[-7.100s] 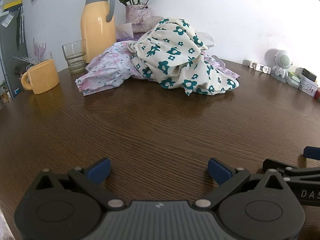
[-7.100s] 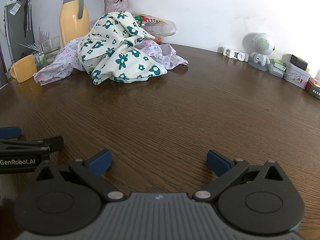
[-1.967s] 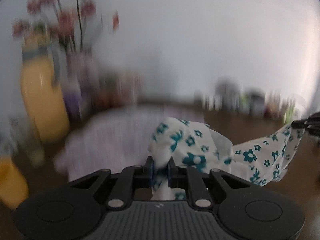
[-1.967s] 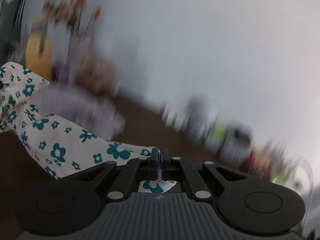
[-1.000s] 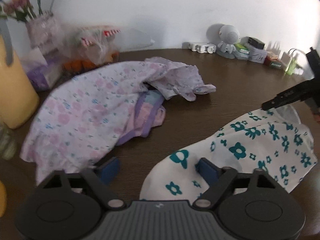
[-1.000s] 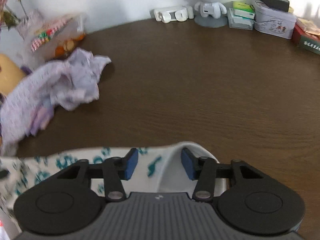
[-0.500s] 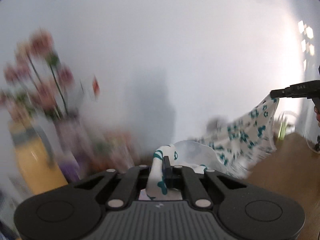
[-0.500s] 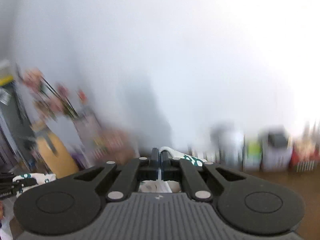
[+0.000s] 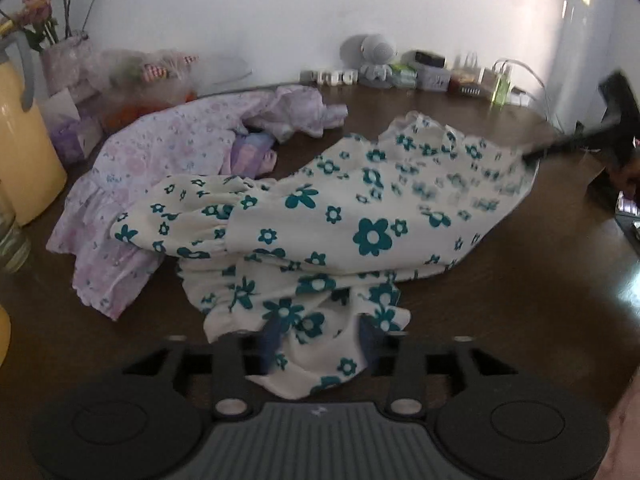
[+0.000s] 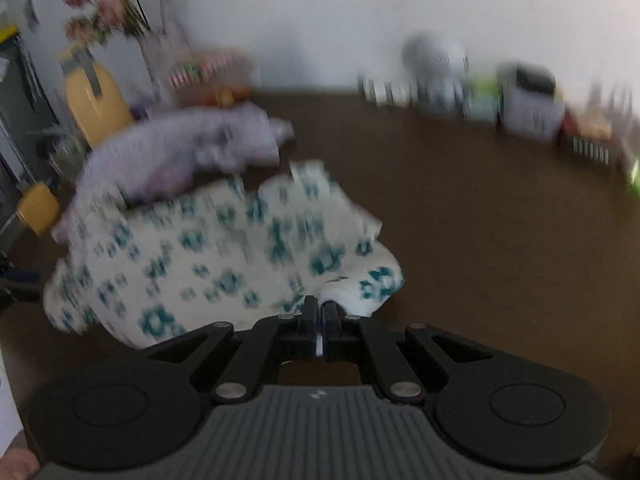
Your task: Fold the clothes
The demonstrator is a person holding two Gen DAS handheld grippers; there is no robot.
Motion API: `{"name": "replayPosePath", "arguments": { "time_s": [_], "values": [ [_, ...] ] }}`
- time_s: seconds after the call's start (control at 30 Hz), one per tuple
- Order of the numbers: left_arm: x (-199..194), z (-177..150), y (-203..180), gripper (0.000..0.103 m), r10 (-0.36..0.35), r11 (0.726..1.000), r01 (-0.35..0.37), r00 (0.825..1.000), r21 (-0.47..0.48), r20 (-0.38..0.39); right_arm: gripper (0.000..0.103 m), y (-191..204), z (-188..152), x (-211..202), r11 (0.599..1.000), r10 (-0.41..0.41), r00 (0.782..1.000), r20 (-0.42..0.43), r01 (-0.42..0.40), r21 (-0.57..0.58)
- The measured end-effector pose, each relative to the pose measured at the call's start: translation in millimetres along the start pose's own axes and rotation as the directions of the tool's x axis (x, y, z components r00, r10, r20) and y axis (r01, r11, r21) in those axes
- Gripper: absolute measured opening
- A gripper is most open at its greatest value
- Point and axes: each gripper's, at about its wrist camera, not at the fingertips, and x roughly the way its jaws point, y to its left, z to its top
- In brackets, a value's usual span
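Note:
A cream garment with teal flowers (image 9: 340,224) lies spread across the brown table (image 9: 520,300). It also shows in the right wrist view (image 10: 224,256), blurred by motion. My left gripper (image 9: 320,340) is open, its blue pads either side of the garment's near edge, which lies loose between them. My right gripper (image 10: 320,312) is shut on the garment's corner; it shows in the left wrist view (image 9: 536,154) at the cloth's far right edge. A lilac floral garment (image 9: 168,152) lies crumpled behind, partly under the cream one.
A yellow jug (image 9: 24,152) and a flower vase (image 9: 64,64) stand at the left. A small white robot figure (image 9: 376,60), boxes and chargers line the wall at the back. A wrapped snack bag (image 9: 156,68) lies behind the clothes.
Both grippers came down from a raised position. The flowered garment now lies spread on the table. My left gripper has opened and let go; my right stays shut on its corner.

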Motion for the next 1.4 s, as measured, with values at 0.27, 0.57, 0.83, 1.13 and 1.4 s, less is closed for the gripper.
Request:
{"name": "replayPosePath", "arguments": {
  "time_s": [0.27, 0.57, 0.83, 1.13, 1.4],
  "values": [
    [27, 44, 3, 0.074, 0.215, 0.966, -0.217, 0.976, 0.141, 0.028, 0.002, -4, -21, 7, 0.998, 0.005, 1.0, 0.01, -0.005, 0.056],
    [81, 50, -5, 0.06, 0.328, 0.835, -0.296, 0.945, 0.465, 0.012, 0.002, -10, -20, 10, 0.998, 0.013, 1.0, 0.015, -0.014, 0.066],
    [63, 103, 13, 0.005, 0.304, 0.89, -0.318, 0.948, 0.328, 0.096, 0.002, -14, 17, 5, 0.994, 0.033, 0.995, 0.098, -0.043, 0.105],
    [-50, 205, 17, 0.004, 0.456, 0.801, -0.581, 0.747, 0.142, 0.484, 0.002, 14, 147, -93, 0.998, -0.053, 0.859, 0.508, 0.023, 0.065],
    [-63, 93, -45, 0.005, 0.333, 0.808, -0.472, 0.859, 0.352, 0.39, 0.002, 33, 77, -131, 0.985, -0.076, 0.874, 0.481, 0.139, -0.099]
  ]
}}
